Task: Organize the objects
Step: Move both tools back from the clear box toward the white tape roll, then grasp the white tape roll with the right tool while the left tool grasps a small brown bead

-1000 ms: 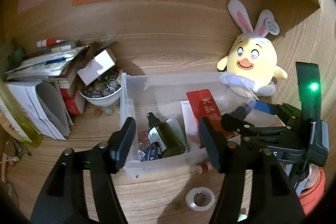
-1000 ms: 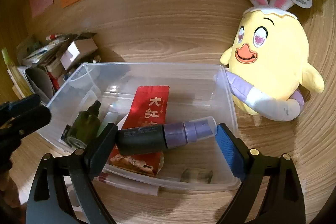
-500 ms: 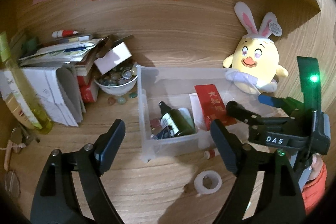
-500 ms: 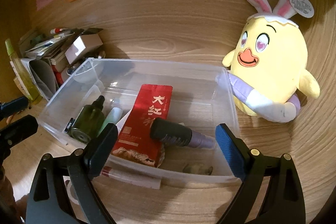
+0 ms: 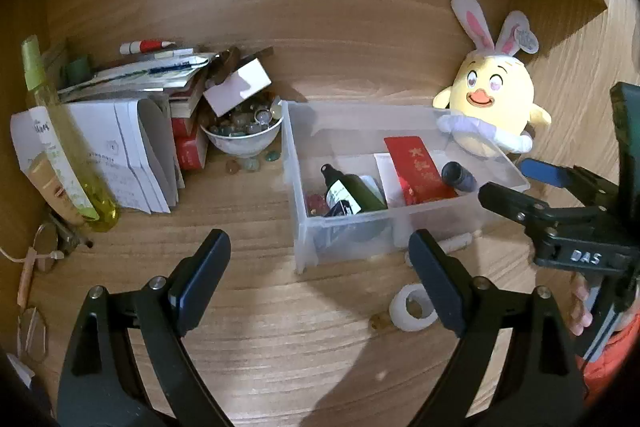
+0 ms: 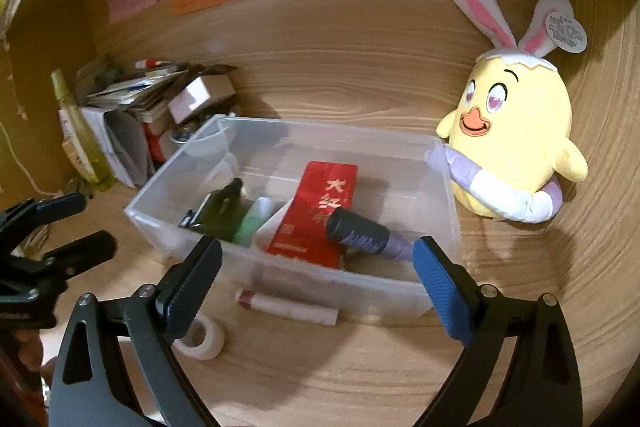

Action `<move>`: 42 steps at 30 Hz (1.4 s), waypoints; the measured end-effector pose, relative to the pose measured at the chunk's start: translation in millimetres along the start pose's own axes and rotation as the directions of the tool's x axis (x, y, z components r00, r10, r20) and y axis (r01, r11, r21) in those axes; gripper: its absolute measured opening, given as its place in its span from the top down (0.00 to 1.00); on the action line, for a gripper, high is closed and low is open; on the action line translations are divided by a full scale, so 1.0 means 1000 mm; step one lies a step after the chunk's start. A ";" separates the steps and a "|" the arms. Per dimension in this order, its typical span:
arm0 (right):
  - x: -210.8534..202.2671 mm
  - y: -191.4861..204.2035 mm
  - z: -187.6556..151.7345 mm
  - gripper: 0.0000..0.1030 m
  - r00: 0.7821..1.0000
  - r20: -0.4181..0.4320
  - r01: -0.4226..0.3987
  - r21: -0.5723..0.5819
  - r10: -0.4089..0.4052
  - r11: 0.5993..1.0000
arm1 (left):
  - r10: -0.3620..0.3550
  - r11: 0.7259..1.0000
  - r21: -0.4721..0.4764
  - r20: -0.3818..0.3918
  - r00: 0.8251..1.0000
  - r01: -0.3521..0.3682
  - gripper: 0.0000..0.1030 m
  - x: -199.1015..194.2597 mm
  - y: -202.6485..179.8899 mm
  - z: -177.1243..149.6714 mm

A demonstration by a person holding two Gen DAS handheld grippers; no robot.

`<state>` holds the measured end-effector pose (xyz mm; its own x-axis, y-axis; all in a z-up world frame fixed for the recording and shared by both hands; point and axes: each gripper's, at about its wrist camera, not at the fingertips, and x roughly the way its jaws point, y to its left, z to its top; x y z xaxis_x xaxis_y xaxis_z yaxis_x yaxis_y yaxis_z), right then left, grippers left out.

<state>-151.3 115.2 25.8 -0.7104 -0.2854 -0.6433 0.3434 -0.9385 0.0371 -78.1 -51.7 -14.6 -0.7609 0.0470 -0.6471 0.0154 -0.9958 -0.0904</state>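
A clear plastic bin (image 5: 344,239) (image 6: 400,287) stands on the wooden desk. Inside it lie a dark spray bottle with a purple cap (image 5: 458,177) (image 6: 360,233), a red packet (image 5: 416,169) (image 6: 320,211) and a green bottle (image 5: 348,189) (image 6: 220,211). In front of the bin are a white tape roll (image 5: 412,309) (image 6: 200,339) and a small white tube (image 6: 286,307). My left gripper (image 5: 320,267) hovers before the bin's front left corner, its jaws opening with nothing between them. My right gripper (image 6: 316,267) stands open and empty just short of the bin's front wall.
A yellow plush chick (image 5: 492,115) (image 6: 516,147) leans at the bin's far right corner. Left of the bin are a bowl of stones (image 5: 242,139), a pile of papers and books (image 5: 132,147) and a tall yellow-green spray bottle (image 5: 60,147). Glasses (image 5: 44,247) lie at the far left.
The right gripper let go of the dark spray bottle, which now lies in the bin on the red packet. Both grippers drew back from the bin. The left jaws widened.
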 end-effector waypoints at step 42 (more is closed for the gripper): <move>0.042 0.061 -0.060 0.65 0.951 -0.220 -0.241 -0.088 0.217 0.967 | -0.098 0.994 0.034 -0.177 0.979 0.106 0.54 0.026 -0.005 -0.061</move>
<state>-123.7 57.5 -45.0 -0.4661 -0.4321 -0.7720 0.5566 -0.8215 0.1237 -58.3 -41.2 -76.8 -0.6320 0.1580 -0.7587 -0.0875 -0.9873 -0.1327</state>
